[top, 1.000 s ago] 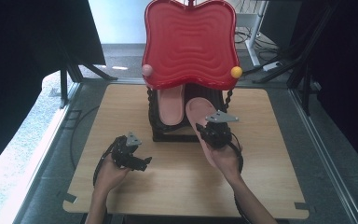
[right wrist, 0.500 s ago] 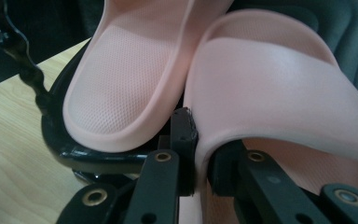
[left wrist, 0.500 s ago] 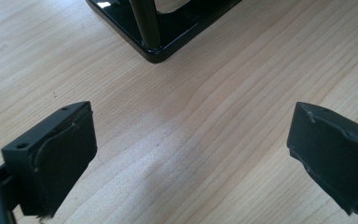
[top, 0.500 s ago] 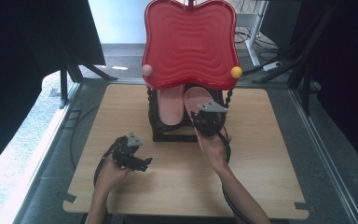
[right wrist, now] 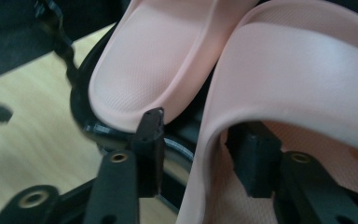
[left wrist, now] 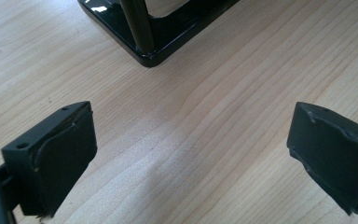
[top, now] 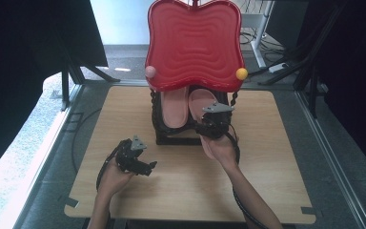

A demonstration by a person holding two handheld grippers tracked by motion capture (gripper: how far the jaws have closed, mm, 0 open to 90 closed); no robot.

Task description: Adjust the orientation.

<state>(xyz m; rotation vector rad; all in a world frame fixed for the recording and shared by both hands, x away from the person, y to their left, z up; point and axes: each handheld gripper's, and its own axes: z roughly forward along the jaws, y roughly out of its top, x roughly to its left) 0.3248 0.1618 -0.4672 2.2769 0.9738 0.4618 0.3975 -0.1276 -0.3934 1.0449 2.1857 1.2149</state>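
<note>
Two pink slippers lean side by side on a black rack (top: 176,140): the left slipper (top: 174,107) (right wrist: 154,60) and the right slipper (top: 198,100) (right wrist: 307,70). My right gripper (top: 208,118) (right wrist: 200,149) is at the right slipper's heel. Its jaws have just been opening and now straddle the slipper's side edge, one jaw outside and one under the strap, with gaps showing. My left gripper (top: 143,160) (left wrist: 191,158) rests low over the wooden table (top: 276,157), open and with nothing between its jaws, just short of the rack's foot (left wrist: 149,46).
A large red wavy tray (top: 195,43) tops the rack and hides the slippers' toes. A pink ball (top: 150,71) and a yellow ball (top: 241,73) sit at its lower corners. Black twisted posts (right wrist: 58,32) flank the rack. Dark screens stand on both sides.
My right gripper carried the right slipper forward and left onto the rack beside the other one, then opened its jaws. My left gripper stayed where it was.
</note>
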